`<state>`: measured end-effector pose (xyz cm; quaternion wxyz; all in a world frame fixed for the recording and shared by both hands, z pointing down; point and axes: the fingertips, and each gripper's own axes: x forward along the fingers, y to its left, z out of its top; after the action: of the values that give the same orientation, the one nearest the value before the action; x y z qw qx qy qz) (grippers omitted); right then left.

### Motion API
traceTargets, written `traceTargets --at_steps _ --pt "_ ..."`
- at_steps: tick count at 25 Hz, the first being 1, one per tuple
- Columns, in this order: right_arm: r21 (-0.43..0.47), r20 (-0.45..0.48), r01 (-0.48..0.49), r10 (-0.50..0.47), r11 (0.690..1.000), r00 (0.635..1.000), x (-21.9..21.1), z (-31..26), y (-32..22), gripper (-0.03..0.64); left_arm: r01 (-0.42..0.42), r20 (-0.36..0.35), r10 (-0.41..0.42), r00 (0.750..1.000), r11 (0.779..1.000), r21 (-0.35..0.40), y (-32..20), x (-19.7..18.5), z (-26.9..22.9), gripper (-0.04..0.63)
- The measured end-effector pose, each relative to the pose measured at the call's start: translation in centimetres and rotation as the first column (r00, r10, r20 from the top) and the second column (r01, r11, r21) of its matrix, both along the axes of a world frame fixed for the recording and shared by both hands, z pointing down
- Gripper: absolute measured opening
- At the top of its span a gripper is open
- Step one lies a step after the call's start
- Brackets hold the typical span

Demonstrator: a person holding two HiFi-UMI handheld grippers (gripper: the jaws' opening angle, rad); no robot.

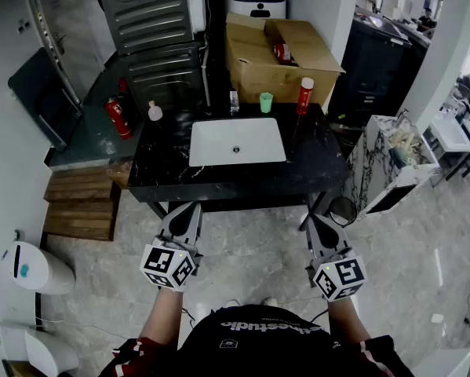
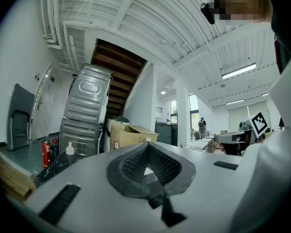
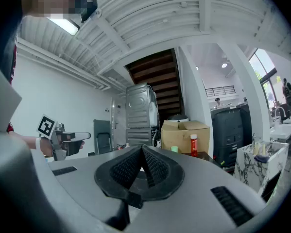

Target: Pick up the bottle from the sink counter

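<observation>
Bearing white sink point(image 1: 237, 141): black counter point(image 1: 160, 167); pale floor point(image 1: 250, 261).

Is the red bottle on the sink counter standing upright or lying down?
Upright: the red bottle stands on its base near the back edge of the counter, with its white cap on top.

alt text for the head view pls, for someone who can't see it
Seen from above, a person holds the left gripper and right gripper, both shut and empty, short of a black sink counter with a white basin. Along its back edge stand a clear bottle, a green cup and a red bottle.
</observation>
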<state>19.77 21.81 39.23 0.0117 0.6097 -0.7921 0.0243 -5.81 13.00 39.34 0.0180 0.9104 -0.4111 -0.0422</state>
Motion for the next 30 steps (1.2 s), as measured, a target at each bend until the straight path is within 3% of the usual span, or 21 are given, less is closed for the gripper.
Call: traceTargets --at_steps 15,22,30 --pt "-0.002 -0.001 -0.010 0.010 1.000 1.000 -0.5 -0.2 -0.9 0.038 -0.006 -0.011 0.006 1.000 1.000 0.004 -1.1 -0.4 -0.3 0.014" --pt "0.007 0.052 -0.012 0.011 1.000 0.999 -0.9 -0.2 -1.7 0.038 -0.015 0.000 0.015 1.000 1.000 0.006 -1.9 -1.0 -0.1 0.014" --pt "0.004 0.059 -0.009 0.009 1.000 0.998 -3.1 0.6 -2.3 0.038 -0.019 0.012 0.019 1.000 1.000 0.006 -2.2 -3.3 0.6 0.014"
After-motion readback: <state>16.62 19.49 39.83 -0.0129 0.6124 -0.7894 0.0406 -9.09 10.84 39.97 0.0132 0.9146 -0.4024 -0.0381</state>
